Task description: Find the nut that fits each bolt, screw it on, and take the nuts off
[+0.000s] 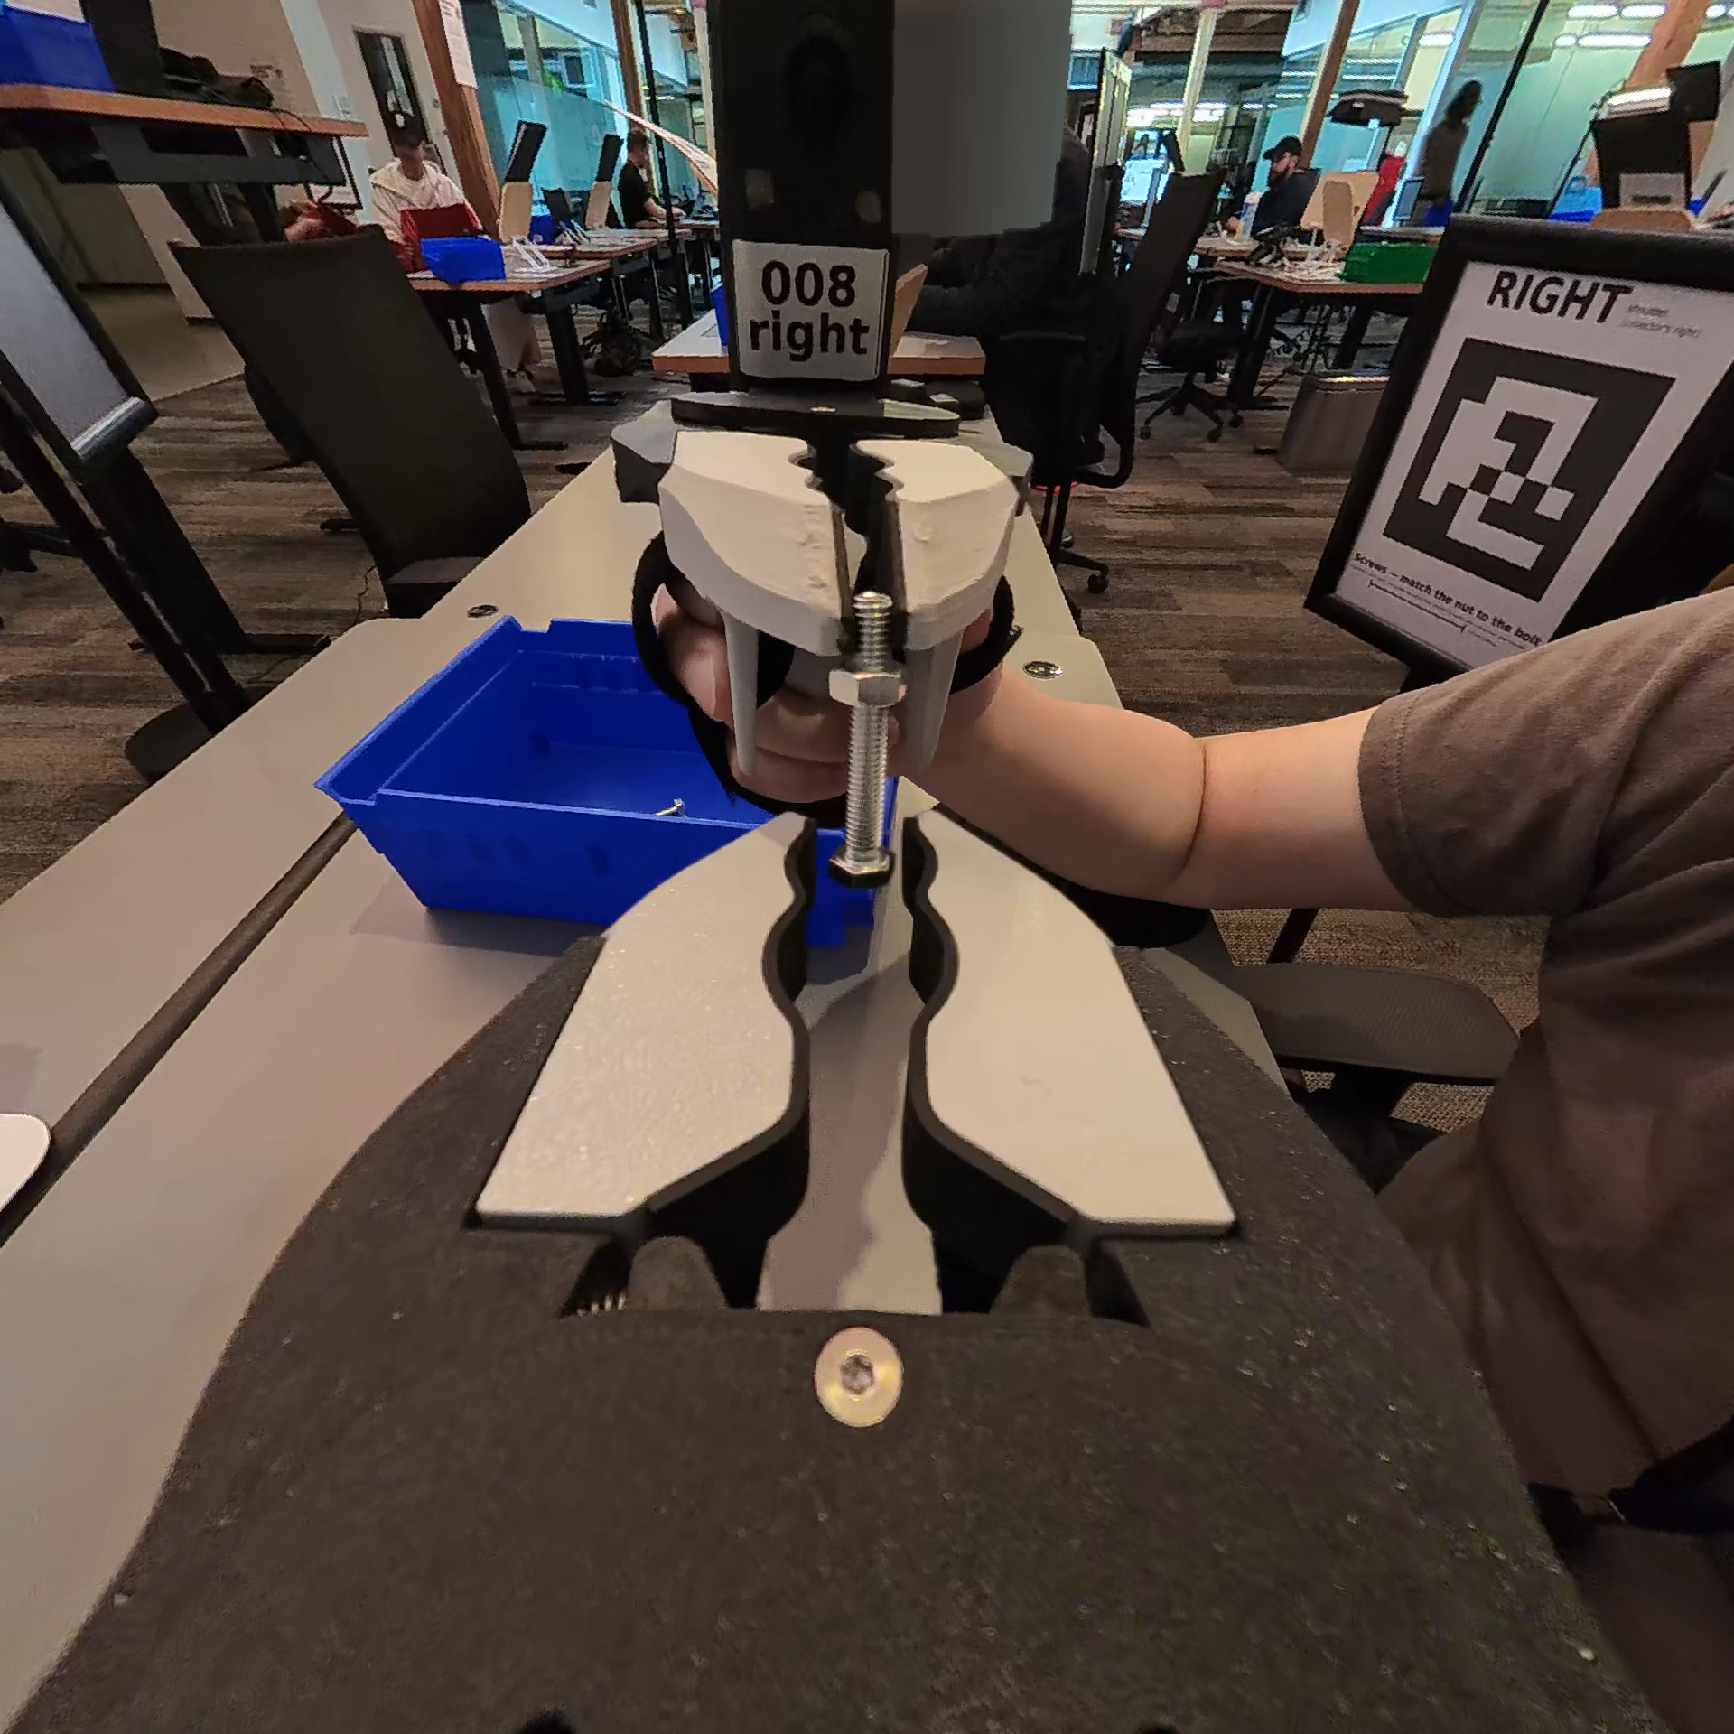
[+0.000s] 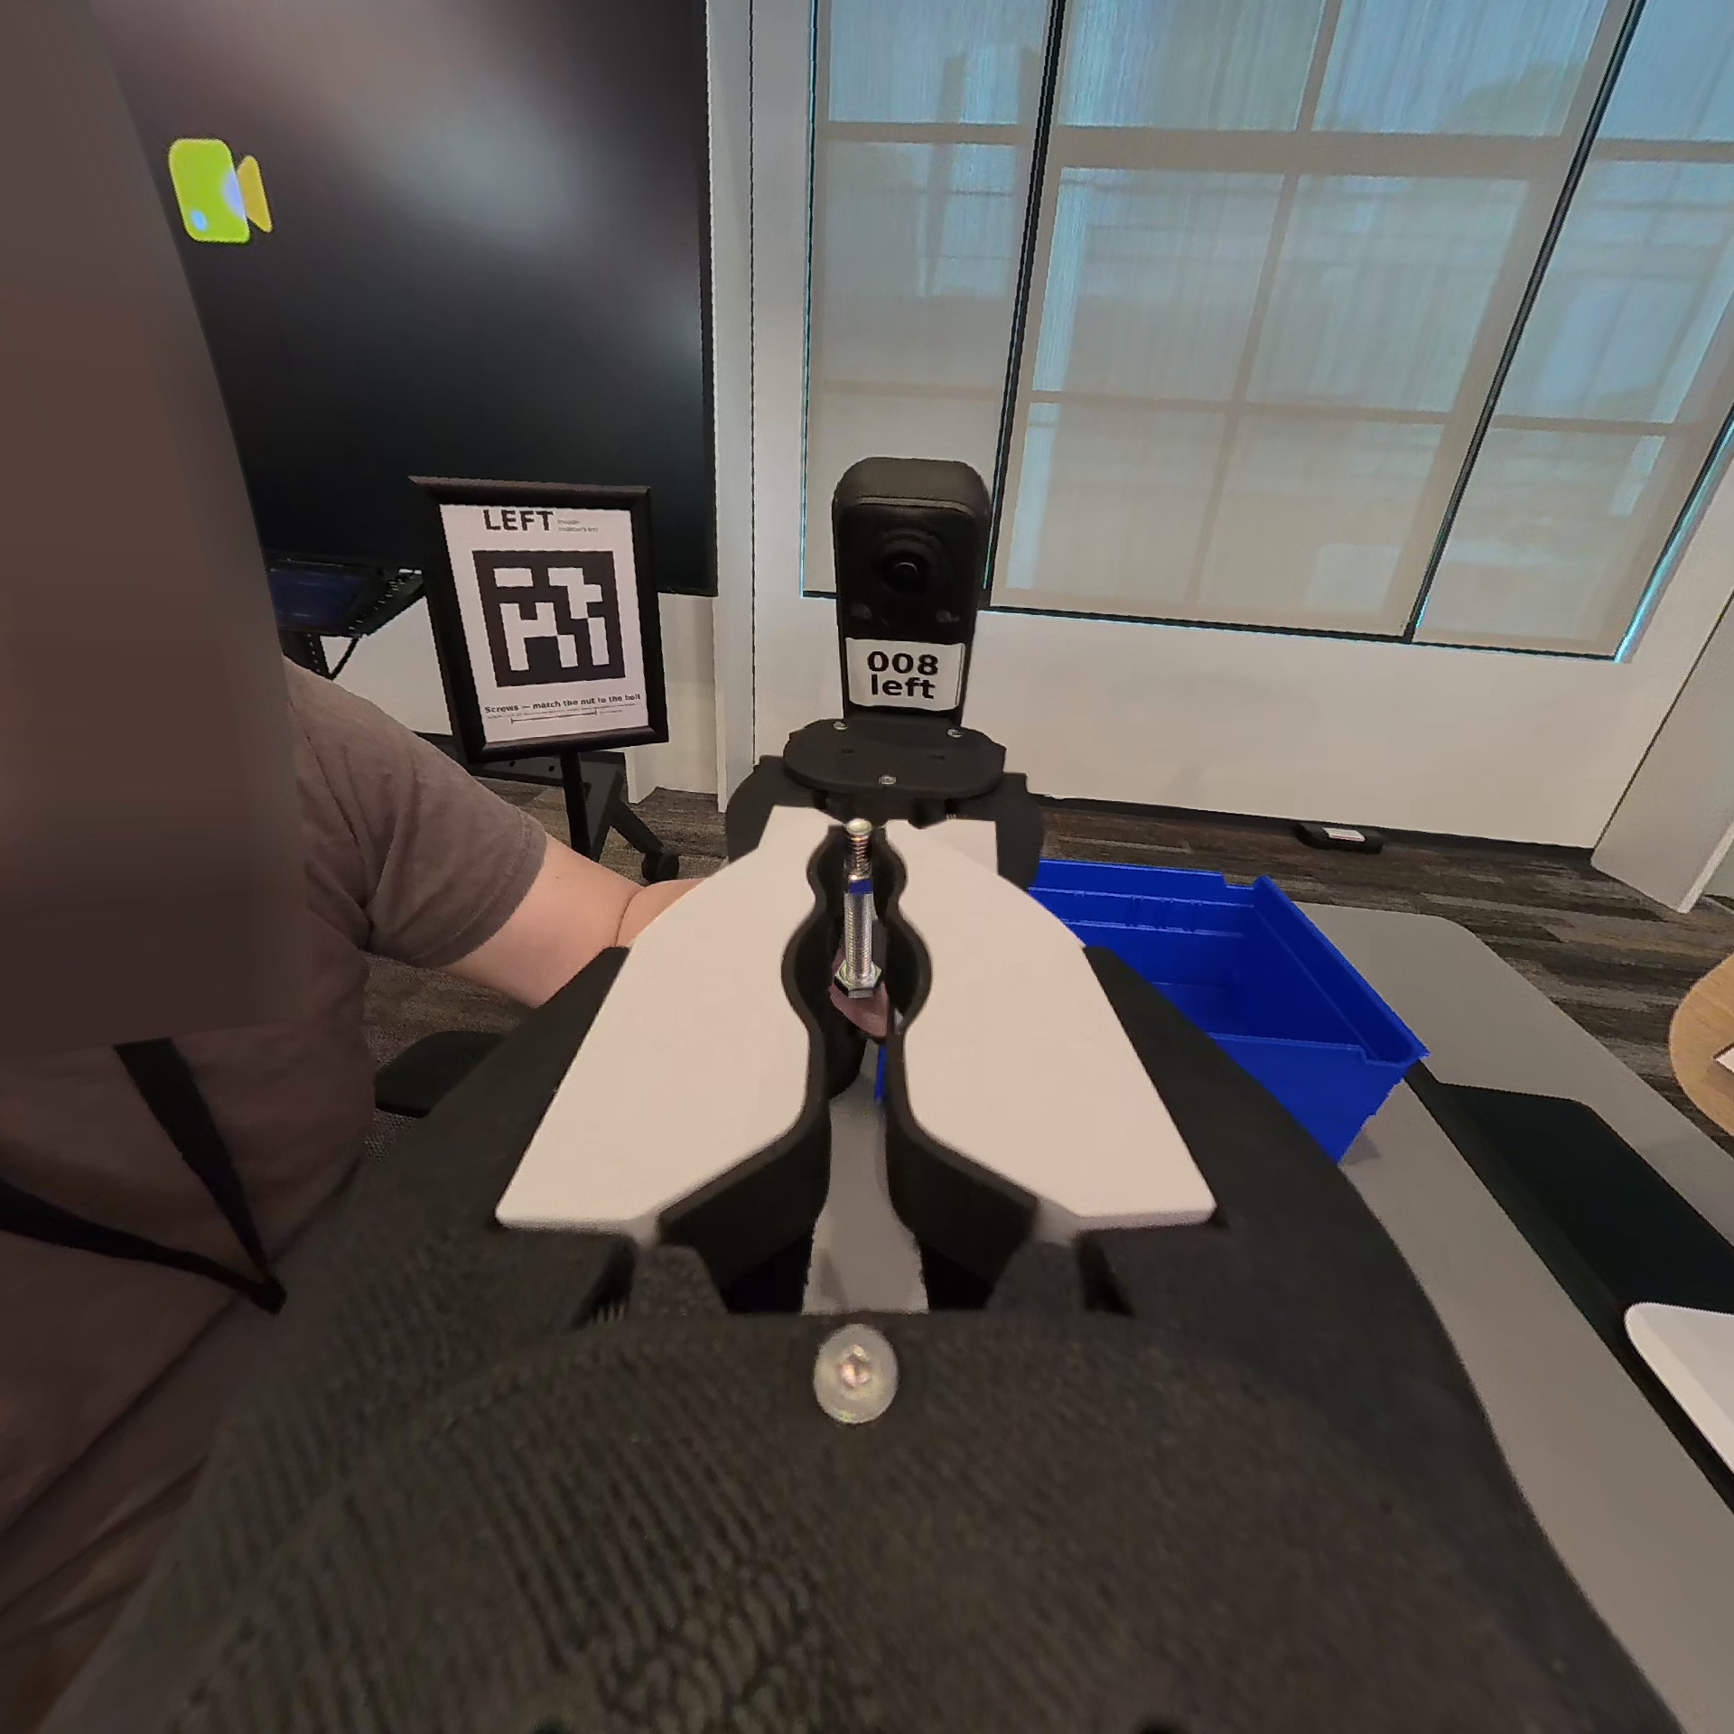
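Note:
A long silver bolt (image 1: 865,769) hangs roughly upright between the two facing grippers, with a silver hex nut (image 1: 868,685) threaded on its upper part. My right gripper (image 1: 868,605) is shut on the bolt's threaded end; in the right wrist view the right gripper (image 2: 856,830) pinches that end and the bolt (image 2: 856,929) shows in the gap below. My left gripper (image 1: 861,830) is narrowly open, one jaw on each side of the bolt head (image 1: 861,871), with a small gap on both sides. The left gripper's fingers are hidden in the right wrist view; only its camera (image 2: 908,563) shows.
A blue bin (image 1: 525,844) stands on the grey table (image 1: 188,985) behind the bolt, with a small metal piece (image 1: 671,807) inside; it also shows in the right wrist view (image 2: 1314,1079). Framed marker signs (image 1: 1539,450) (image 2: 549,619) stand to either side. A person's arm (image 1: 1079,798) reaches in. My right fingertips sit around 5 cm from my left ones.

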